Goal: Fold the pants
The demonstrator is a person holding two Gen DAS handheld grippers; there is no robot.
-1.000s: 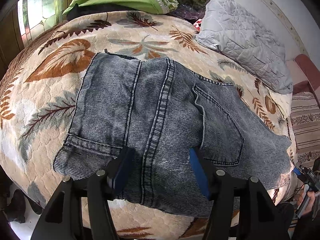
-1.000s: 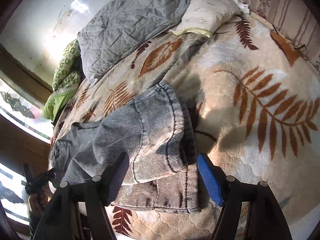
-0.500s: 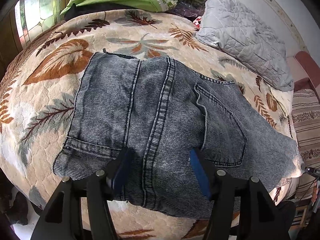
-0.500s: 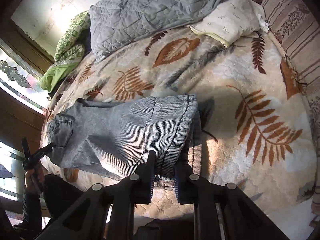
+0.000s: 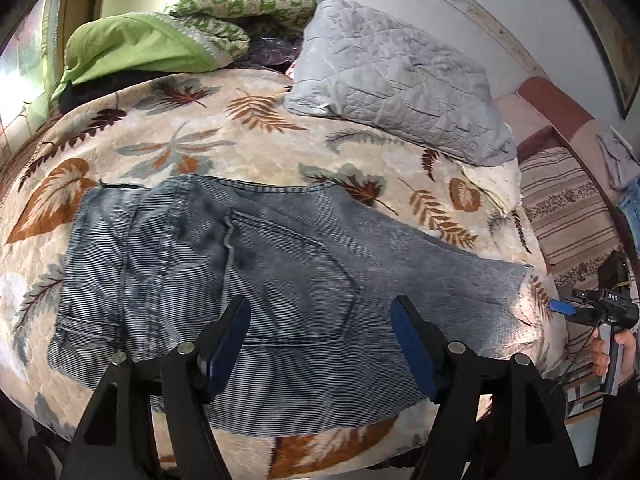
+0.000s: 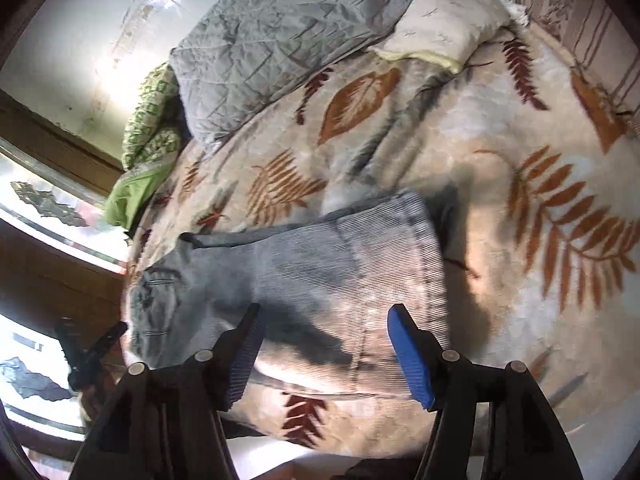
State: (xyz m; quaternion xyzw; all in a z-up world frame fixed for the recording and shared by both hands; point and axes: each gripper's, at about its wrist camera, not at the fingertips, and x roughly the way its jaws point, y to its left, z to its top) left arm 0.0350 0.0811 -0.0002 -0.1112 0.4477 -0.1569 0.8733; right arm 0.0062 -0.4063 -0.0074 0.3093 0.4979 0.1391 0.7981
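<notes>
Grey-blue denim pants lie flat on a leaf-patterned bed blanket, waist to the left, back pocket up, legs folded over. My left gripper is open above the pocket area near the front edge, holding nothing. In the right wrist view the pants lie folded with the hem end at the right. My right gripper is open above that end, empty. The right gripper also shows at the far right of the left wrist view.
A grey quilted pillow and green bedding lie at the back of the bed. A cream pillow lies at the back right. A striped cover lies beyond the bed's right side. A window is at the left.
My right gripper was shut on the pants' hem end half a second ago; it has let go and opened, the cloth lying flat. My left gripper has shifted right along the pants, still open.
</notes>
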